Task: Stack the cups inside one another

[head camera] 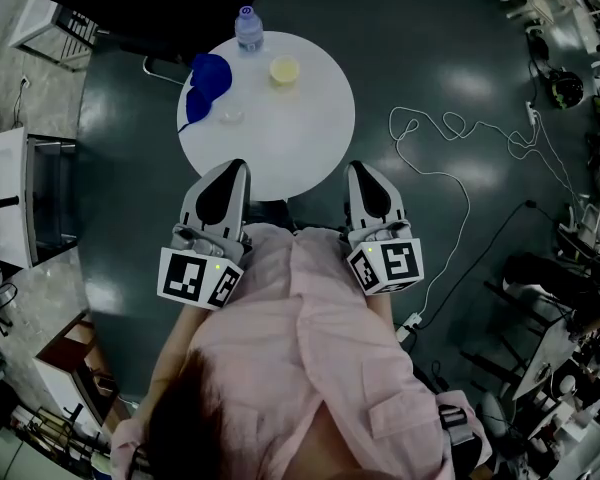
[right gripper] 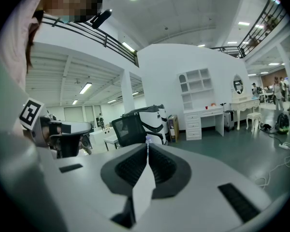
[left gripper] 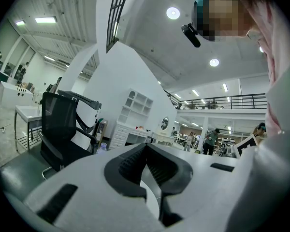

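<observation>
Jaws together: left gripper (left gripper: 146, 147), right gripper (right gripper: 148, 148); one bottle (head camera: 248, 28), one yellow cup (head camera: 284, 70).

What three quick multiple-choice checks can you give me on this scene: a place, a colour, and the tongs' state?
1. The bottle stands on the round table at its: A) far edge B) near edge C) centre.
2. The cup right of the blue cup is: A) red B) pale yellow C) black.
3. The left tongs and right tongs are: A) wide open B) gripping cups C) shut, empty.
Answers: 1 A, it sits at the rim farthest from the person. 2 B, the head view shows it pale yellow. 3 C, each gripper view shows jaw tips together with nothing between.
</observation>
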### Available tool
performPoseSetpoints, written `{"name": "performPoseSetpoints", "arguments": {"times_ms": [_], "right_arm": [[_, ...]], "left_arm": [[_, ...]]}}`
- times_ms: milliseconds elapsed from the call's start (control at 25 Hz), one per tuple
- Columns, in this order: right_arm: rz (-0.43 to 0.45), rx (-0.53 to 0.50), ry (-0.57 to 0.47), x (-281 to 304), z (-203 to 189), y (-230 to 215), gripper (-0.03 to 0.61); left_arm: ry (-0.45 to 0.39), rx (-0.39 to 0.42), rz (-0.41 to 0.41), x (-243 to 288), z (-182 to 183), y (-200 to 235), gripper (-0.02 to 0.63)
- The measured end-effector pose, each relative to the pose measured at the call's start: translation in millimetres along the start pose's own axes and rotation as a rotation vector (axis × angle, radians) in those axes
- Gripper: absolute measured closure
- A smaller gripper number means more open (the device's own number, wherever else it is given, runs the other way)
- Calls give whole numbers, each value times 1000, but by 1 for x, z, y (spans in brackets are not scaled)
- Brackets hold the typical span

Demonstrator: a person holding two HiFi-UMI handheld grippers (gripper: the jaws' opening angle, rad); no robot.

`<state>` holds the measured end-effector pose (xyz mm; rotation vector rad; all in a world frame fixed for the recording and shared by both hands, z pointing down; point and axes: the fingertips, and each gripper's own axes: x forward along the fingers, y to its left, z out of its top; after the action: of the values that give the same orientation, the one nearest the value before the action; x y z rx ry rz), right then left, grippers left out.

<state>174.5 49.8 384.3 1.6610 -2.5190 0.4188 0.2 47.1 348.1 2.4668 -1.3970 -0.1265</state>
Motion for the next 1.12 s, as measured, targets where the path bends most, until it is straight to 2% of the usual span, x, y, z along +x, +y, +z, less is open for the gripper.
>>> {"name": "performPoseSetpoints", "arguments": {"times_ms": [1120], "right_arm": [[-14, -6, 6, 3, 1, 0, 546]], "left_arm": [[-10, -12, -5, 0, 1, 5, 596]]}}
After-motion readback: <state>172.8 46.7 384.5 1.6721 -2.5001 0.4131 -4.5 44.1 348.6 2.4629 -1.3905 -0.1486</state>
